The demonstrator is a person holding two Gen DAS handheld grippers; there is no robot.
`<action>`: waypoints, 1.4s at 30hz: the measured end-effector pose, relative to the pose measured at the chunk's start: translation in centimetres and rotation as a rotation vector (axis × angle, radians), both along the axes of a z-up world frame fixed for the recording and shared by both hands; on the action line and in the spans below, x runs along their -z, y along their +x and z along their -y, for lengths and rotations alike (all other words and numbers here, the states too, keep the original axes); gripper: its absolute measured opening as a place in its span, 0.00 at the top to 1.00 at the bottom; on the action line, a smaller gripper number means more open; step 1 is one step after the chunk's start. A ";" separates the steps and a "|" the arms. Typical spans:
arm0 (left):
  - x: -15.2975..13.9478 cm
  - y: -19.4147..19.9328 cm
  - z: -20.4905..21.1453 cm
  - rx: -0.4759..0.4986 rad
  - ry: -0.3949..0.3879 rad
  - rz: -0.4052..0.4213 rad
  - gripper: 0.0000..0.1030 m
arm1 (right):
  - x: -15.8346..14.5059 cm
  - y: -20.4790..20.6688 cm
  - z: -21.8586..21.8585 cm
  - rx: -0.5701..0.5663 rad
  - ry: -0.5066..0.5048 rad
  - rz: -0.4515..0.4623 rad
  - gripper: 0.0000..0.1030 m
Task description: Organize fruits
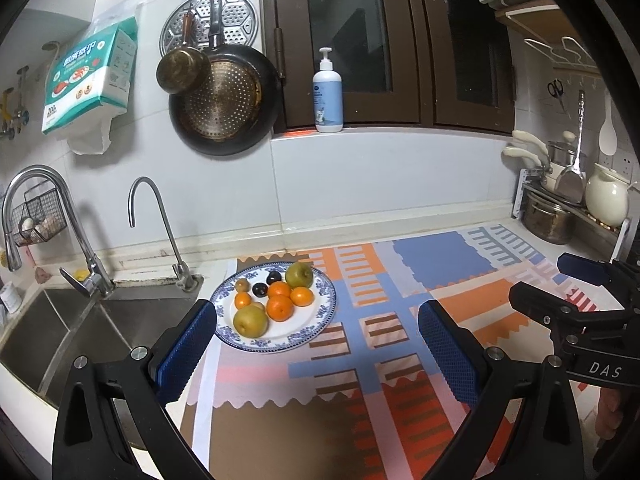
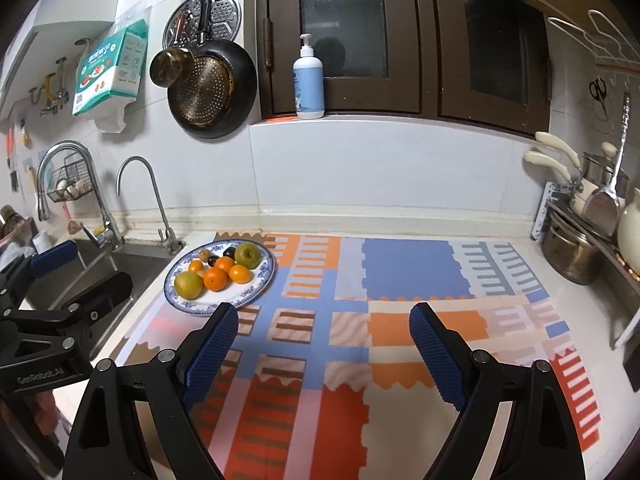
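Kitchen surface point(image 2: 420, 220) of pale stone, covered by a patchwork mat point(image 2: 404, 272) in orange, blue and red. A blue-and-white patterned china plate point(image 1: 326, 294) with oranges, green pears and dark plums sits at the mat's far left corner, beside the steel sink point(image 1: 60, 320). Left claw point(image 1: 318, 344) and right claw point(image 2: 322, 350) hang over the mat, both apart and empty.
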State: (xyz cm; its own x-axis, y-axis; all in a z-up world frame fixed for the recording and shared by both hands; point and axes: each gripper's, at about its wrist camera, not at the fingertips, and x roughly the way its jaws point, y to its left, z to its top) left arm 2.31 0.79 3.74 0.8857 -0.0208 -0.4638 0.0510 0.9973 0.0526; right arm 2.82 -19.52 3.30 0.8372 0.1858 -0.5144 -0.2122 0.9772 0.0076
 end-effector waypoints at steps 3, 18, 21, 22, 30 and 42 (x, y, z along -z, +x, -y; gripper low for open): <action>-0.1 -0.5 0.3 0.003 -0.001 0.000 0.00 | 0.0 -0.6 0.4 0.005 0.000 0.000 0.15; -0.5 -1.9 1.3 -0.006 0.024 0.008 0.00 | -0.2 -2.2 1.7 0.014 -0.002 0.005 0.15; -0.5 -2.0 1.4 -0.003 0.026 0.008 0.00 | -0.2 -2.4 1.8 0.016 -0.001 0.005 0.15; -0.4 -2.0 1.4 -0.005 0.027 0.007 0.00 | -0.2 -2.4 1.8 0.016 0.000 0.005 0.15; -0.3 -2.0 1.6 -0.011 0.033 0.008 0.00 | -0.1 -2.4 2.1 0.023 -0.001 -0.006 0.15; -0.1 -1.8 1.7 -0.011 0.032 0.001 0.00 | 0.1 -2.2 2.2 0.023 -0.001 -0.016 0.15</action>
State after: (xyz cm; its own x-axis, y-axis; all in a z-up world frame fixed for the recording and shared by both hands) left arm 0.51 -0.90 3.85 0.8861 0.0040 -0.4634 0.0396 0.9956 0.0844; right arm 0.61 -21.75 3.17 0.8330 0.1659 -0.5278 -0.1895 0.9818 0.0096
